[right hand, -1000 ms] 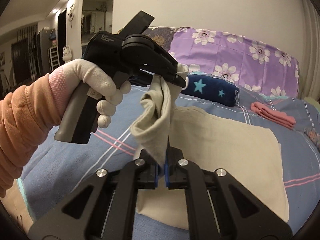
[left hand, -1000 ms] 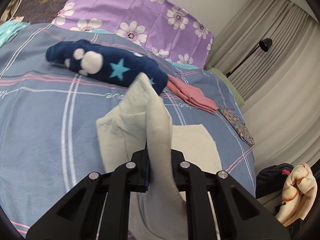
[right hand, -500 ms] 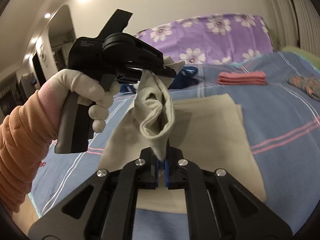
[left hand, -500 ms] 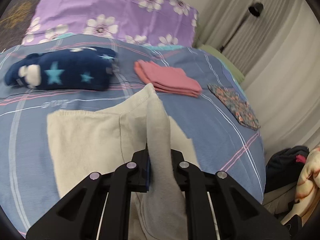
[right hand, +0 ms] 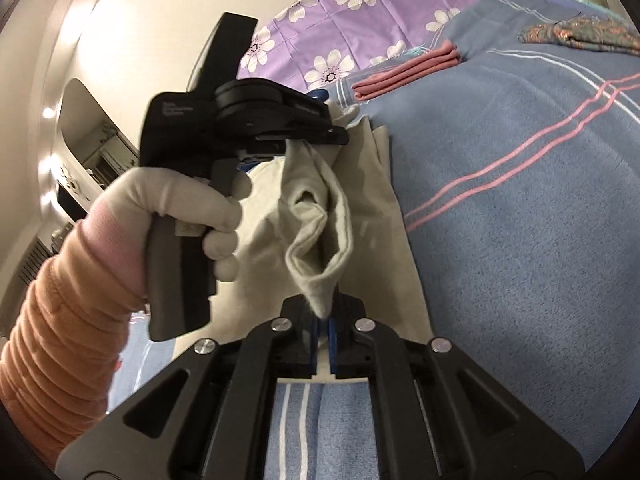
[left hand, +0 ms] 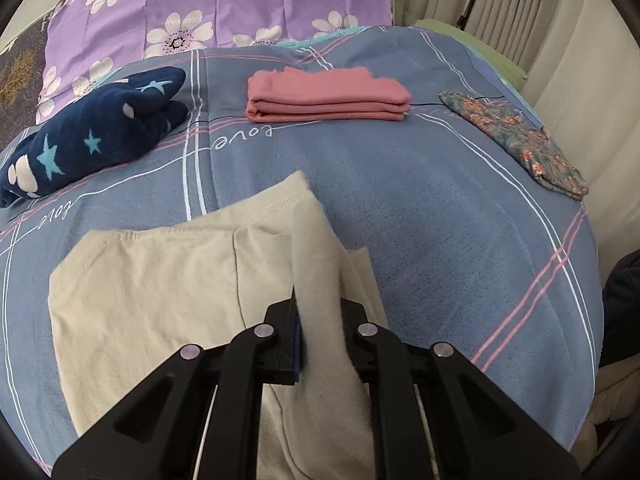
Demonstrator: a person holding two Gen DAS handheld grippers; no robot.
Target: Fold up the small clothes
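Both tongs are clamped on one edge of the beige garment, the left tongs pinching a thick bunch and the right tongs a thin corner, likely so the lifted edge can be carried across as a fold. The rest of the garment lies flat on the blue plaid bed; its cloth looks soft and plain, with a stitched hem

Each claw is matte black plastic with round silver screws and blue pads. The left hand wears a white glove under a ribbed orange sleeve.
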